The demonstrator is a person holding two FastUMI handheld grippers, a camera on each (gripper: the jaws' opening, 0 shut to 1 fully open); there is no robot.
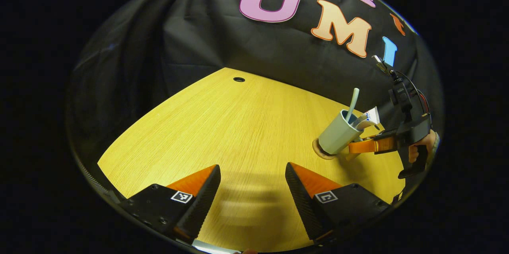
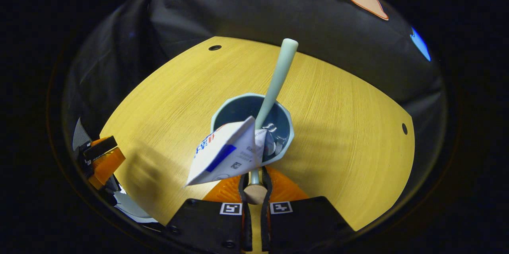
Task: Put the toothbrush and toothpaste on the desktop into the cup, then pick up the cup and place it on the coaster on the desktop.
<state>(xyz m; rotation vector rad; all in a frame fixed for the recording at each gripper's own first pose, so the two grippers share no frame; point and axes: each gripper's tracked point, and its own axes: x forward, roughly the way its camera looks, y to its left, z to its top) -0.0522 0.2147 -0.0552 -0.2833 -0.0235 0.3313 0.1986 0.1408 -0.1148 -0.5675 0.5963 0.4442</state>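
The right gripper (image 2: 254, 184) is pinched onto the cup's (image 1: 338, 134) handle, cup on the coaster (image 1: 320, 151), holding toothbrush (image 2: 276, 83) and toothpaste (image 2: 226, 154). The left gripper (image 1: 252, 190) hangs wide apart, holding nothing, over bare wooden surface (image 1: 222, 127) stretching to the far edge.

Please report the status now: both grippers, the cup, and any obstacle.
Right gripper shut on cup handle. Left gripper open, holding nothing, over desktop. Toothbrush, toothpaste in cup; cup at coaster, tilted. No obstacle seen.
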